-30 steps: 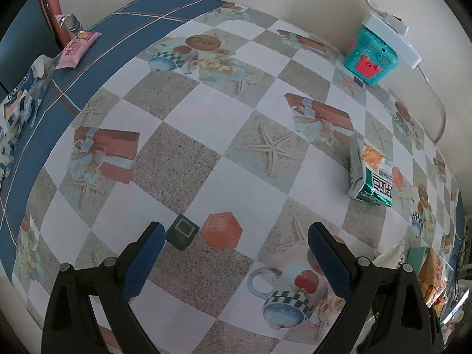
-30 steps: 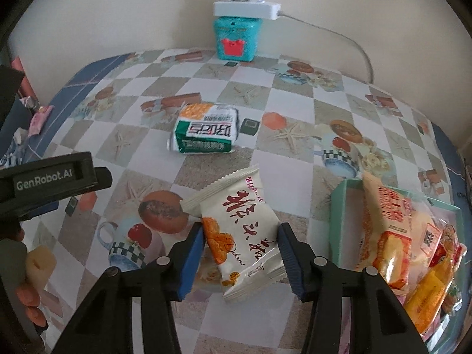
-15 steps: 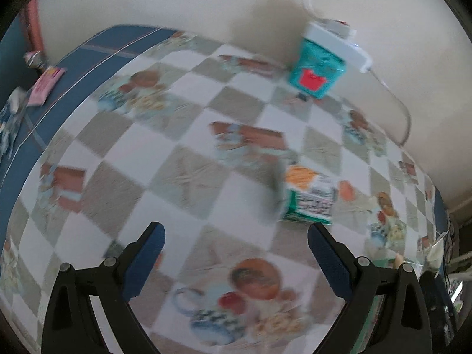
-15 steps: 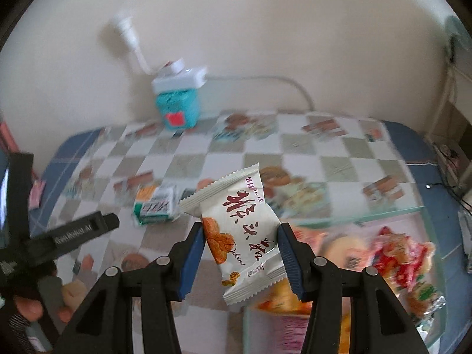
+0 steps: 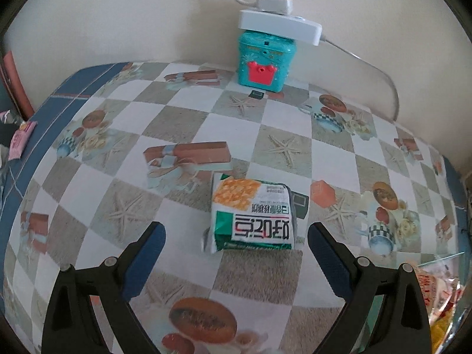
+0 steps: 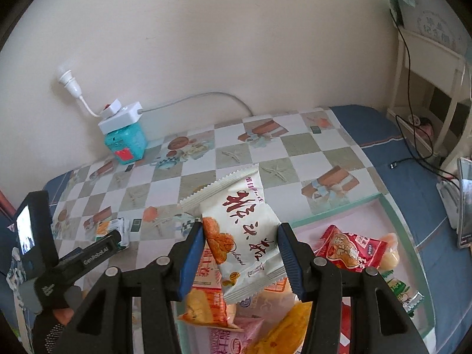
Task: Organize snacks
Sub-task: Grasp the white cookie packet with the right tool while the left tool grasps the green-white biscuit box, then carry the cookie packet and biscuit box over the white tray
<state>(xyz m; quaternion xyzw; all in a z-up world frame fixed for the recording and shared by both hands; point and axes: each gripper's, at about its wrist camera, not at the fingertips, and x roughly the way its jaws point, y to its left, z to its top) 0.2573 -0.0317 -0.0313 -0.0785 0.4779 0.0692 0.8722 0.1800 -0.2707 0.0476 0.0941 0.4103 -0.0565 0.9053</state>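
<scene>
Left wrist view: open left gripper point(image 5: 234, 258) above one green packet point(image 5: 253, 216) lying on the table point(image 5: 188, 124); right wrist view: right gripper point(image 6: 240, 258) clamped on one white packet point(image 6: 242, 236).

Best carried over the tray point(image 6: 413, 224), lowered among the several packets piled there, then released flat; next, pads set either side of the green packet.

Green packet point(image 5: 253, 215) on checkered table point(image 5: 188, 124)
</scene>
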